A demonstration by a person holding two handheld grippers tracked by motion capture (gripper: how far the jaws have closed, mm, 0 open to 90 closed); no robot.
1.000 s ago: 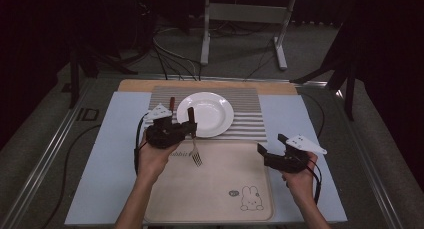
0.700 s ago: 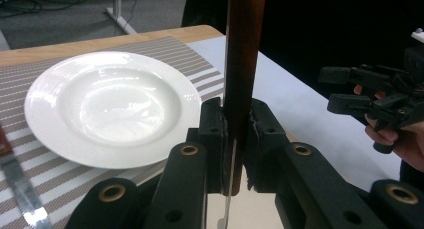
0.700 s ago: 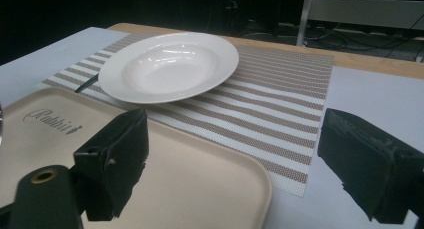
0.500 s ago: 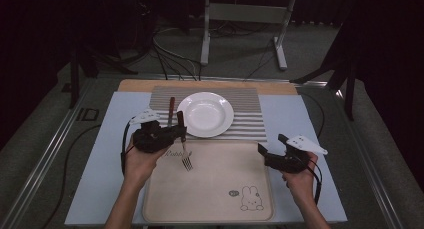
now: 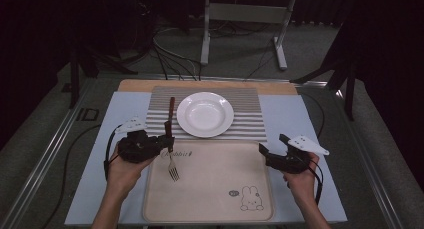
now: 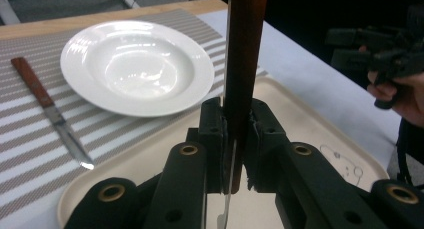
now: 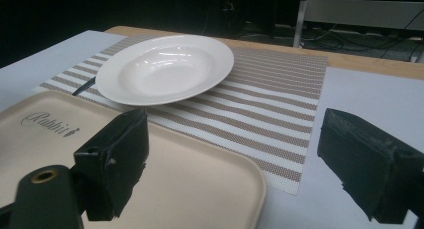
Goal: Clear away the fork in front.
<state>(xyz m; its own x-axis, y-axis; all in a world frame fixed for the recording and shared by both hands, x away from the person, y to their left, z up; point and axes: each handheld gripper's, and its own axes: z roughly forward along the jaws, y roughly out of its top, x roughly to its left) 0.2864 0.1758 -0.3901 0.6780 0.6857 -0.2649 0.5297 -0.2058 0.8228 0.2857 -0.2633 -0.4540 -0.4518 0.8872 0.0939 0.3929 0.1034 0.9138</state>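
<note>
While the left gripper (image 5: 167, 141) hovers at the near left corner of the striped placemat (image 5: 250, 114), its jaws are clamped tight on a fork (image 5: 172, 139) by the dark wooden handle. In the high view the fork runs near to far: the handle points away over the placemat, just left of the plate (image 5: 205, 114), and the metal tines reach out over the far left part of the beige tray (image 5: 215, 189). From the left gripper view the handle (image 6: 243, 54) rises straight up between the two black pads, gripped close to where wood meets metal.

Over at the right, the right gripper (image 5: 270, 154) sits at the tray's right edge with its jaws spread wide and nothing between them; the right gripper view shows bare tray and placemat in the gap.

Neither the white plate, which rests on the middle of the placemat, nor the tray holds anything lying in it; the tray bears a printed rabbit (image 5: 248, 199) near its near right corner. A knife (image 6: 50, 109) with a wooden handle lies on the placemat beside the plate, seen in the left gripper view.
</note>
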